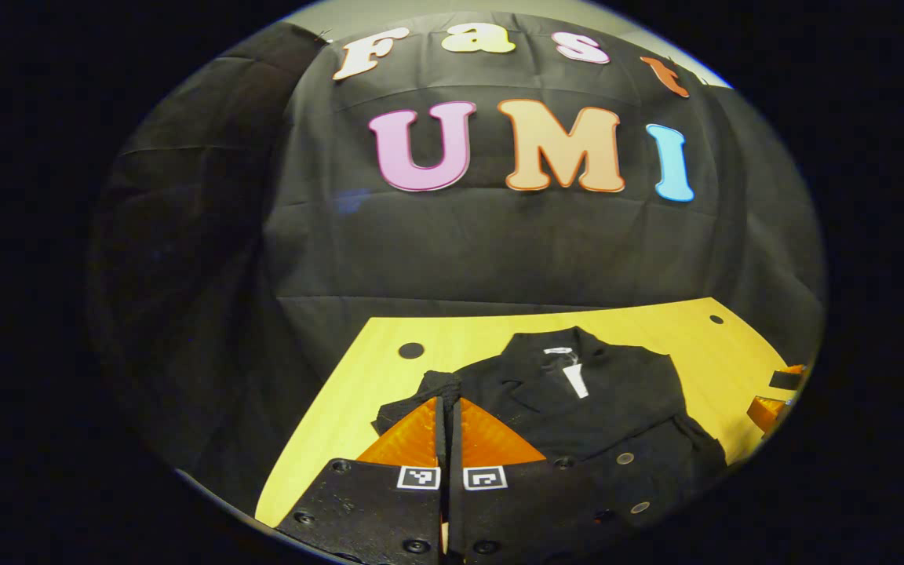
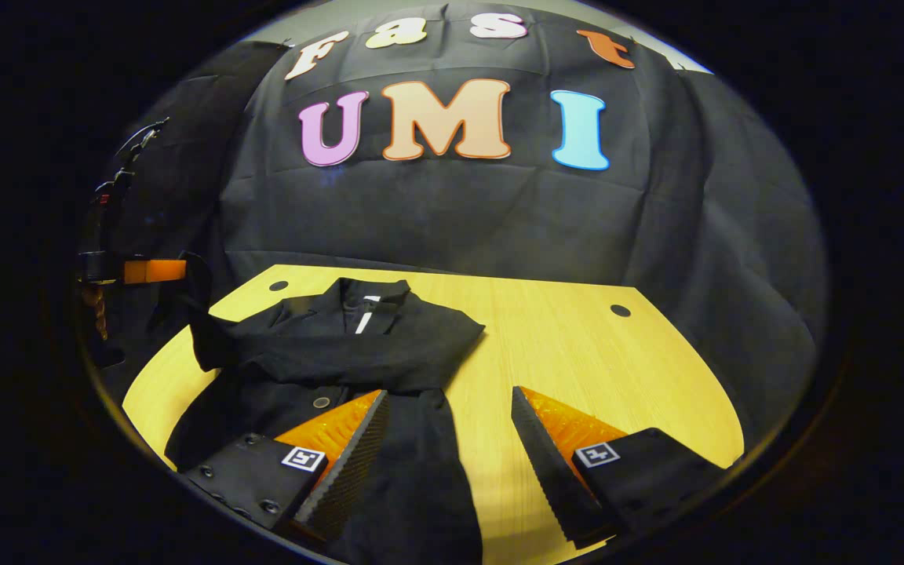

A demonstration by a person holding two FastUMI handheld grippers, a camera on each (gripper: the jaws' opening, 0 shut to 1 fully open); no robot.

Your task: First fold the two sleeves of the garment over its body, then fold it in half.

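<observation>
My left hand-held gripper has its fingers drawn together, with only a narrow slit between them. The tips meet a bunched piece of the black fabric at the end of a sleeve. I cannot tell whether both fingers press on the cloth or merely sit against it.

My right hand-held gripper is spread wide and holds nothing. In the right gripper view, its left finger is over the lower body of the garment and its right finger is over bare wood.

The black long-sleeved garment with a collar and round buttons lies flat on the yellow wooden surface. Its collar points toward the far edge of the surface, next to the black cloth wall. In the right gripper view, the garment occupies the left half of the surface. One sleeve lies folded across the chest, and its end reaches toward the middle of the surface. A white label shows inside the neck opening.

Small round dark holes sit near the far corners of the surface.

In the right gripper view, my left hand-held gripper appears beyond the left edge of the surface, raised above it, with dark cloth hanging from it.
</observation>
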